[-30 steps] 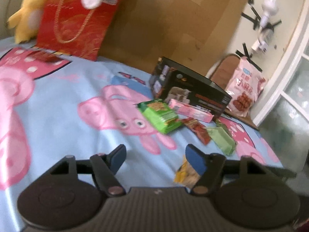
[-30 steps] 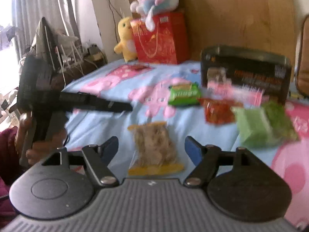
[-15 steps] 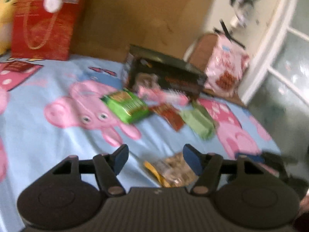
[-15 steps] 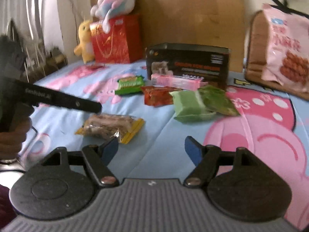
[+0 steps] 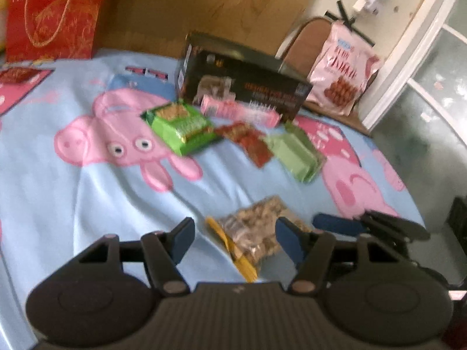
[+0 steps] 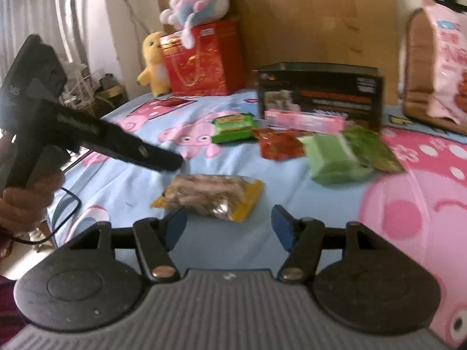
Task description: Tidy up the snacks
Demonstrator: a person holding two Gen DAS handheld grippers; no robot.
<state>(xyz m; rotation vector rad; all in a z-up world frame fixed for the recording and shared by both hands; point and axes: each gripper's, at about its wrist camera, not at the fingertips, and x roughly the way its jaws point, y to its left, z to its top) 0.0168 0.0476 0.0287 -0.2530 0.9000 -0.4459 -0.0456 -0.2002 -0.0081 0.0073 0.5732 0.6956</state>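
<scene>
Several snack packs lie on the pig-print blue sheet (image 5: 73,192). A clear and yellow nut bag (image 5: 254,239) lies between my open left gripper's (image 5: 235,240) fingertips, untouched; it sits just ahead of my open right gripper (image 6: 229,229) in the right wrist view (image 6: 210,197). Farther back lie a bright green pack (image 5: 182,127), a red pack (image 5: 248,143), a pale green pack (image 5: 294,153) and a pink bar (image 5: 239,110) against an open black box (image 5: 242,84). The left gripper also shows in the right wrist view (image 6: 122,143), and the right gripper's fingers (image 5: 341,223) in the left wrist view.
A red gift bag (image 6: 201,61) with plush toys (image 6: 198,3) stands at the back against a brown board (image 5: 204,8). A big pink snack bag (image 5: 341,84) leans on a chair at the right. The bed edge drops off at the right (image 5: 408,204).
Both grippers have swung toward the nut bag; it now lies between the left fingertips and just ahead of the right ones. Both stay open. The snacks have not moved.
</scene>
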